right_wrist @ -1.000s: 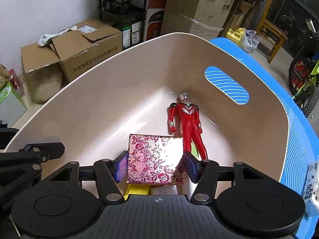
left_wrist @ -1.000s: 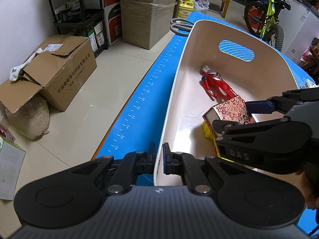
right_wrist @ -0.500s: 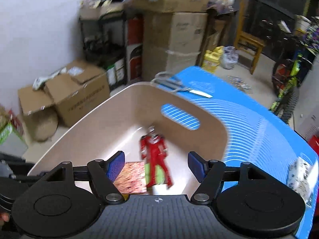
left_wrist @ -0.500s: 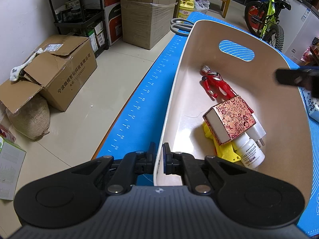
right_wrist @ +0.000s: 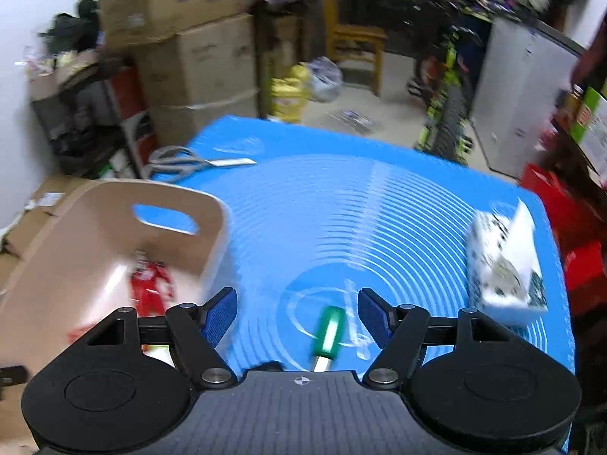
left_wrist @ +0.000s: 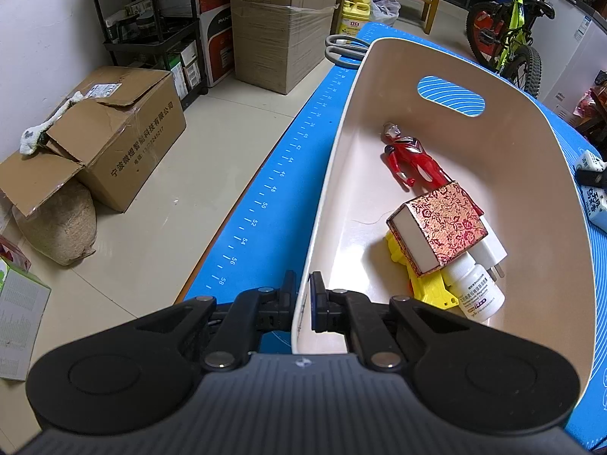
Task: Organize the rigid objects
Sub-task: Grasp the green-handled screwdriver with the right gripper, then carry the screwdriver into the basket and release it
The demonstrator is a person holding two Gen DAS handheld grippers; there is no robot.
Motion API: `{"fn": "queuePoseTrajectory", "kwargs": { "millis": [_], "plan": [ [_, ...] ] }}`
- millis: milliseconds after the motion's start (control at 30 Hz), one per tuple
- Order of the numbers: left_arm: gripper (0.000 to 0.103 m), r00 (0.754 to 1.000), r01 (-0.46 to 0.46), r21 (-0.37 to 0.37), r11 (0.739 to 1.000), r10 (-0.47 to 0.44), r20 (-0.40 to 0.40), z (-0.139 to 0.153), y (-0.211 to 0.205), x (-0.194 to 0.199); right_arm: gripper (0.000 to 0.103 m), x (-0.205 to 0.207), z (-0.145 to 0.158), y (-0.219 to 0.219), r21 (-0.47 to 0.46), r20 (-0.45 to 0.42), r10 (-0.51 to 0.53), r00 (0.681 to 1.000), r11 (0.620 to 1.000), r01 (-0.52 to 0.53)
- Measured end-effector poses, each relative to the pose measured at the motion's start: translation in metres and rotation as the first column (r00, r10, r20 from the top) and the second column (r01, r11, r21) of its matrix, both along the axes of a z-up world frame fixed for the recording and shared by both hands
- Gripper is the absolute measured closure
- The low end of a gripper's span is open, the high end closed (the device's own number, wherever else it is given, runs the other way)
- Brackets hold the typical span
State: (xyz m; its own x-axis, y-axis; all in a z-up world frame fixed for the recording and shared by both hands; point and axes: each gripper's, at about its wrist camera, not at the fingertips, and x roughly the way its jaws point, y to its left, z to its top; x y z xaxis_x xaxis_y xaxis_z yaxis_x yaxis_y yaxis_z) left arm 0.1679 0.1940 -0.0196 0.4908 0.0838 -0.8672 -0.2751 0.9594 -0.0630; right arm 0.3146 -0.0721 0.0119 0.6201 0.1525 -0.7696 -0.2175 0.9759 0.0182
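Left gripper (left_wrist: 302,295) is clamped on the near rim of the beige bin (left_wrist: 561,174), lower centre of the left wrist view; right gripper (right_wrist: 297,316) stands wide apart and holds nothing. Bin contents: red figure (left_wrist: 411,159), patterned box (left_wrist: 442,229) resting atop a yellow toy (left_wrist: 425,284) and white bottle (left_wrist: 476,290). A green-handled tool (right_wrist: 328,331) lies on the blue mat (right_wrist: 341,208) between the right fingers, lower centre. Risk: the right wrist view is blurred, so a hurried closure may skid the round handle; the box may slide off its perch.

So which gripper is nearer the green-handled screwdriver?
Right. The right gripper hangs open directly over the green-handled screwdriver on the blue mat; the left gripper is clamped on the bin rim.
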Motion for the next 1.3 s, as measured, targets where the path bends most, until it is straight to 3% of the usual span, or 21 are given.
{"fn": "queuePoseTrajectory", "kwargs": {
  "millis": [167,400,567,700,767,967,1300],
  "plan": [
    [0.094,1.000,0.000,0.001,1.000,0.000,0.000,0.000,0.001,0.000,0.027,0.018,-0.042,-0.012,-0.024,-0.069,-0.057,0.996,0.998,0.056],
    [0.093,1.000,0.000,0.010,1.000,0.000,-0.003,0.000,0.002,0.000,0.029,0.027,-0.084,-0.007,-0.053,-0.108,-0.059,0.992,0.997,0.053],
    [0.093,1.000,0.000,0.013,1.000,0.000,-0.004,0.000,0.004,-0.001,0.048,0.030,-0.099,-0.001,-0.071,-0.114,-0.062,0.992,0.996,0.054],
    [0.093,1.000,0.000,0.014,1.000,0.000,-0.004,0.000,0.005,-0.001,0.070,0.031,-0.104,0.000,-0.062,-0.125,-0.062,0.990,0.997,0.055],
    [0.093,1.000,0.000,0.014,1.000,0.000,-0.004,0.000,0.007,-0.001,0.070,0.028,-0.103,0.001,-0.072,-0.121,-0.059,0.991,0.996,0.050],
    [0.093,1.000,-0.001,0.012,1.000,0.001,-0.004,0.001,0.003,-0.001,0.070,0.011,-0.082,0.003,-0.127,-0.028,-0.039,0.999,0.991,0.035],
    [0.093,1.000,-0.004,0.013,1.000,0.004,-0.005,0.001,0.001,-0.001,0.070,-0.024,0.018,0.029,-0.059,0.206,0.079,0.975,0.996,-0.068]
  ]
}}
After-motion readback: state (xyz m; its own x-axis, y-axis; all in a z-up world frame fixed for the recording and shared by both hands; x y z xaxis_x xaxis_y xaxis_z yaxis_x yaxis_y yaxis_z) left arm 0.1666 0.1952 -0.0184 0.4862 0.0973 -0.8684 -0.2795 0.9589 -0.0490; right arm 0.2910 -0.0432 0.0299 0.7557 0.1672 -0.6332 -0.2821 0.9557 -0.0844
